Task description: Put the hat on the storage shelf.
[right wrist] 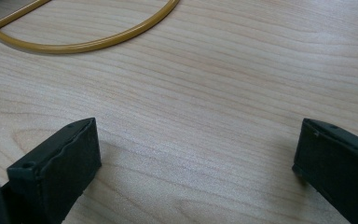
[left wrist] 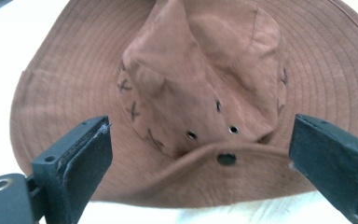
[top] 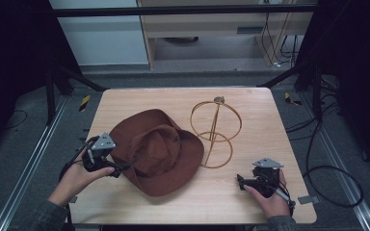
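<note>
From the high view, the brown hat [top: 156, 151] lies crown up on the table [top: 250, 192], left of a gold wire stand [top: 215, 127]. It looks soft and light, and would flop.

In the left gripper view, the left gripper [left wrist: 200, 154] has released fingers straddling the near brim (probably the best hold).

In the right gripper view, the right gripper [right wrist: 193, 165] is spread, empty, over bare wood.

Bare table [top: 250, 103] along the near edge and far corners; brown hat [top: 156, 151] blocking the left centre, brim seemingly touching the wire stand [top: 215, 132] (upright hoops, open between), leaving little passage there.
</note>
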Demonstrator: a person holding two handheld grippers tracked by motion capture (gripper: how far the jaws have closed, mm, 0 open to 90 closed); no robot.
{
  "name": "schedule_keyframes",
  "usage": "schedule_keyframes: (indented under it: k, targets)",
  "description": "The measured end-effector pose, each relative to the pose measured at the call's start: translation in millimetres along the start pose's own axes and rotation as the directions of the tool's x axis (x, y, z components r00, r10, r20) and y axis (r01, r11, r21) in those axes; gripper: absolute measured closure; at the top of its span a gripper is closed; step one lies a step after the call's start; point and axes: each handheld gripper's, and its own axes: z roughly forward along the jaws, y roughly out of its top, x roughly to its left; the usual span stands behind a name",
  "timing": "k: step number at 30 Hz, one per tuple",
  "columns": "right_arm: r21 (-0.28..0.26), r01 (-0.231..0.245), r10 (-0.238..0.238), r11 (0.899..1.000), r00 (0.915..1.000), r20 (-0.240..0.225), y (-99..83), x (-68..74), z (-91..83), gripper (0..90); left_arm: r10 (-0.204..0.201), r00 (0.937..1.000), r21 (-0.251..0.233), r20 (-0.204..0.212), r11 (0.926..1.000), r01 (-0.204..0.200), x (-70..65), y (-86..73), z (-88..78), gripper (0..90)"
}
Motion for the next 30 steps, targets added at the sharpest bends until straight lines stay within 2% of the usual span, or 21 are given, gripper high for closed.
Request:
schedule_keyframes:
  k: [3, 6, 7, 13, 14, 18, 21, 27, 30]
  targets:
    - [0.001, 0.000, 0.000, 1.000, 1.0000, 0.002, 0.0, -0.1, 0.0, 0.6, -0.012, 0.9998, -0.006, 0.015, 0.9999, 0.012, 2.0, 8.9, 1.7, 5.0]
    - [0.000, 0.001, -0.001, 1.000, 1.0000, 0.001, 0.0, -0.2, 0.0, 0.6, -0.005, 0.9998, 0.014, 0.019, 0.9999, 0.004, 1.4, 16.9, 6.0, 5.0]
    - [0.000, 0.002, -0.002, 1.000, 1.0000, 0.002, -0.1, -0.5, 0.2, 0.6, 0.009, 0.9998, 0.031, 0.019, 0.9995, -0.009, 1.2, 22.9, 8.8, 5.0]
    - [0.001, 0.001, -0.001, 1.000, 1.0000, 0.001, -0.1, -2.0, 0.7, 0.8, 0.012, 0.9997, 0.049, 0.019, 0.9987, -0.013, 3.1, 37.3, 15.9, 5.0]
    - [0.000, 0.002, -0.002, 1.000, 1.0000, -0.001, -0.2, -2.1, 0.7, 0.8, 0.024, 0.9995, 0.066, 0.020, 0.9975, -0.025, 3.8, 43.9, 18.6, 5.0]
    - [0.000, 0.001, -0.001, 1.000, 1.0000, -0.001, -0.3, -2.0, 0.6, 0.8, 0.025, 0.9995, 0.076, 0.021, 0.9968, -0.026, 4.7, 55.6, 23.4, 4.7]
    - [-0.002, 0.003, -0.003, 1.000, 1.0000, -0.001, -0.4, -2.0, 0.6, 0.8, 0.015, 0.9991, 0.088, 0.040, 0.9960, -0.018, 4.8, 62.7, 29.8, 4.7]
    - [-0.001, 0.010, -0.010, 1.000, 0.9999, 0.005, -0.8, -1.8, -0.1, 0.8, 0.041, 0.9979, 0.140, 0.051, 0.9891, -0.048, 0.0, 73.2, 44.0, 4.8]
    - [0.002, 0.006, -0.006, 1.000, 1.0000, 0.008, -1.0, -1.2, -0.4, 0.8, 0.044, 0.9984, 0.163, 0.036, 0.9854, -0.049, -0.2, 80.8, 51.3, 4.9]
